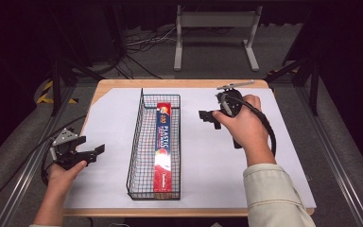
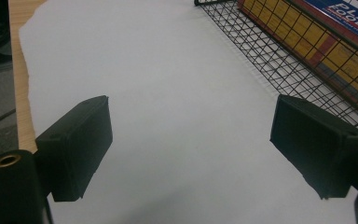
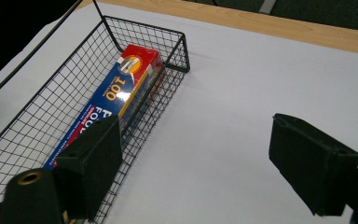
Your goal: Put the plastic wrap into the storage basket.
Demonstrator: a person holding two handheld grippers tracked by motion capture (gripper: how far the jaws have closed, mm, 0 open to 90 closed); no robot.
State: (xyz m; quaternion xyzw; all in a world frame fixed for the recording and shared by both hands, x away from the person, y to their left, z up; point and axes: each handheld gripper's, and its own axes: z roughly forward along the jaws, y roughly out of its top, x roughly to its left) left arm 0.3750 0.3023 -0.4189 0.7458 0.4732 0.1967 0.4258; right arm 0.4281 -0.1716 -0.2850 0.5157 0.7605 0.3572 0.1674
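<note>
A box of plastic food wrap lies flat in a wire basket at the middle of the bench, its placement apparently complete. The long, narrow carton runs the basket's length along the right-hand wall, blue and red label up, a yellow side panel showing through the mesh in the left gripper view; it looks undented and closed, with a red end panel toward the basket's far end.

The right gripper hangs right of the basket, near its far end, fingers spread wide and released, nothing between them. The left gripper rests left of the basket, near the bench edge, fingers likewise released over the bare white sheet.

Judging by the scene, the box is stowed and both hands stand clear of it; little seems left beyond drawing the grippers away, unless the carton is to be straightened within the basket.
</note>
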